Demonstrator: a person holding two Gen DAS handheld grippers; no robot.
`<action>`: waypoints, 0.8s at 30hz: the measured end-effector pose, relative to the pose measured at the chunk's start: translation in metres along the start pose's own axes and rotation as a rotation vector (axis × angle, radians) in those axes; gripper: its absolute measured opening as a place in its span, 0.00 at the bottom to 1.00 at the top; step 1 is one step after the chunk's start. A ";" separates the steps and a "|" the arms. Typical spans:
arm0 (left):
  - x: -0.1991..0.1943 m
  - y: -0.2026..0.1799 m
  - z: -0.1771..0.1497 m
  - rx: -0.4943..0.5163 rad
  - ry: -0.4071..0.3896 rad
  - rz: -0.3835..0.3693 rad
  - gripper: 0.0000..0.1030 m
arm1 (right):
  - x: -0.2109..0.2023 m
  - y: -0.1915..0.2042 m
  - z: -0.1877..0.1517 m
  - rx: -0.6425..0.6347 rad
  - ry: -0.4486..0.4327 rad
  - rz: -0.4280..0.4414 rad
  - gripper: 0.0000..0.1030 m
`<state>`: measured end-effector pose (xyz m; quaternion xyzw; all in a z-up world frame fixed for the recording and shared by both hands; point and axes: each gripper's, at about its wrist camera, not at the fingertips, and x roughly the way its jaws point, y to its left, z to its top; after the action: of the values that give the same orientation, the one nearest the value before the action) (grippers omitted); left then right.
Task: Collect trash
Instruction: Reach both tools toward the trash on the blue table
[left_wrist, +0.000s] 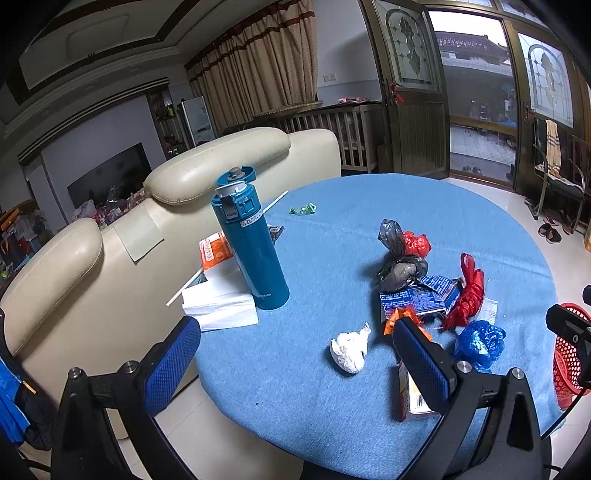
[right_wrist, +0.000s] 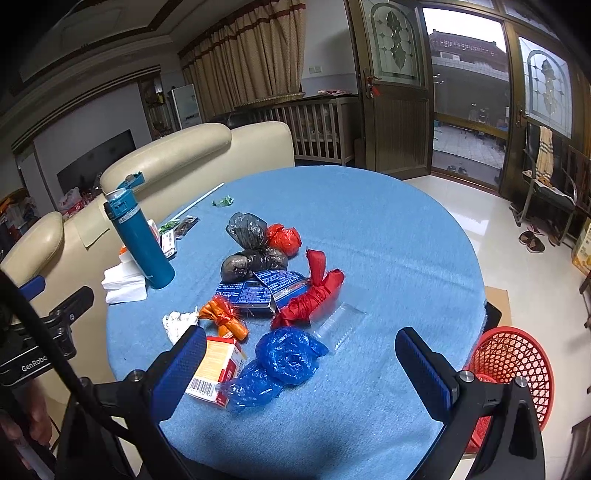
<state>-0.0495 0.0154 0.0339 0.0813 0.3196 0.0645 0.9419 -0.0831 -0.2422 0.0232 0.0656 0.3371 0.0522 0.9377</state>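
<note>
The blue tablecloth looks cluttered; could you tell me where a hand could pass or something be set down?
The tablecloth is bare on its far and right side, beyond the red bag. A strip near the flask and white wad is also free. The middle pile around the black bag is crowded.

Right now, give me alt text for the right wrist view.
The open right claw hovers over a round blue table strewn with trash: a crumpled blue bag, knotted red bag and black bags. A red mesh basket stands beside the table.
</note>
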 end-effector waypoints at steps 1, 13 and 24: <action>0.001 0.000 0.000 0.000 0.003 -0.001 1.00 | 0.001 0.000 0.000 0.001 0.000 0.000 1.00; 0.044 -0.002 -0.015 -0.010 0.105 -0.051 1.00 | 0.051 -0.019 -0.014 0.098 0.128 0.061 1.00; 0.082 -0.018 -0.034 0.009 0.231 -0.200 1.00 | 0.134 -0.029 -0.021 0.274 0.380 0.190 0.85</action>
<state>-0.0042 0.0156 -0.0447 0.0452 0.4325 -0.0220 0.9002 0.0078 -0.2503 -0.0809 0.2127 0.5038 0.1052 0.8306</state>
